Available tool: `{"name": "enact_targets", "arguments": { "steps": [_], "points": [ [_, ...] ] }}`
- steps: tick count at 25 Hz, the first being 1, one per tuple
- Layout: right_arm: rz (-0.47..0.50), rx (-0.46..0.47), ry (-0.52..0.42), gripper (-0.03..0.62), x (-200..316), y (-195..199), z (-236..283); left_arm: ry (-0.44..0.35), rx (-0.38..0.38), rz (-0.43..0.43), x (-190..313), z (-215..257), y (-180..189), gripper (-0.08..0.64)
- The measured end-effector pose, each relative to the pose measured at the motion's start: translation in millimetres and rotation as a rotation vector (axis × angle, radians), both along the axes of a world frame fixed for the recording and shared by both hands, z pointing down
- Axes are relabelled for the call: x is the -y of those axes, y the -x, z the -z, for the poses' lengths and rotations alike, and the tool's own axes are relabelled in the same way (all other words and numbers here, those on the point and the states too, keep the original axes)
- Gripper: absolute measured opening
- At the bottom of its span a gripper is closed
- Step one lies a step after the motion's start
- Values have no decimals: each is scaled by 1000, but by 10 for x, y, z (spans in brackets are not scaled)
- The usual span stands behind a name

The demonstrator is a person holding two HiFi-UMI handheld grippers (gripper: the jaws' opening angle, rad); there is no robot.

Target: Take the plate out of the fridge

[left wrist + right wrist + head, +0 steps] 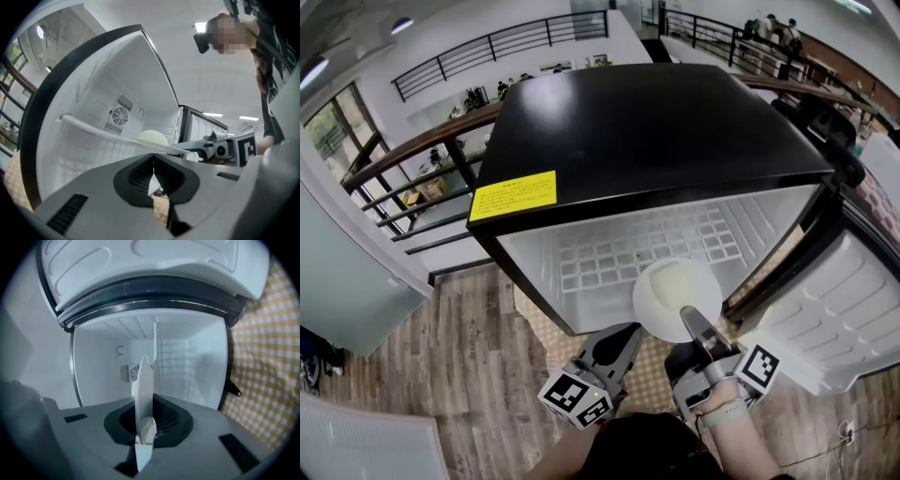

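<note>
Plate at frame centre, fridge mouth; we pinch rim in right gripper; left gripper jaws pressed together.

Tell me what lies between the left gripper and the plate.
Nothing. In the head view the shut left gripper sits close beside the edge of the plate, and only the checked mat below shows in the narrow gap.

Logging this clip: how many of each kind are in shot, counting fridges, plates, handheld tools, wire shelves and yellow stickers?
Black mini fridge, door open: 1
Round white plate: 1
Grey handheld two-jaw tools: 2 (left tool, right tool)
White wire shelf: 1
Yellow rectangular sticker: 1
Total: 6
</note>
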State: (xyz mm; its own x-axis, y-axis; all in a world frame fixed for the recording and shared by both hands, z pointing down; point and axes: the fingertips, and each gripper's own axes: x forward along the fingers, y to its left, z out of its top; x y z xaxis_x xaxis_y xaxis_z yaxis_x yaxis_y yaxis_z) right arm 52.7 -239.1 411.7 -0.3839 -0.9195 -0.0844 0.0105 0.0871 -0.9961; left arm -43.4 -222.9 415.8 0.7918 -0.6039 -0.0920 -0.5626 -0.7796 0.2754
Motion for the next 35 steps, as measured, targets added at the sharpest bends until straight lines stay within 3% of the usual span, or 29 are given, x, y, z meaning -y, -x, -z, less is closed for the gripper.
{"name": "enact_targets", "arguments": {
  "steps": [13, 35],
  "points": [
    [68, 15, -42, 44, -254, 108, 69, -36, -10, 96, -207, 117, 166, 9],
    [164, 12, -26, 44, -1428, -171, -11, -20, 10, 184, -1406, 73, -171, 9]
  ]
}}
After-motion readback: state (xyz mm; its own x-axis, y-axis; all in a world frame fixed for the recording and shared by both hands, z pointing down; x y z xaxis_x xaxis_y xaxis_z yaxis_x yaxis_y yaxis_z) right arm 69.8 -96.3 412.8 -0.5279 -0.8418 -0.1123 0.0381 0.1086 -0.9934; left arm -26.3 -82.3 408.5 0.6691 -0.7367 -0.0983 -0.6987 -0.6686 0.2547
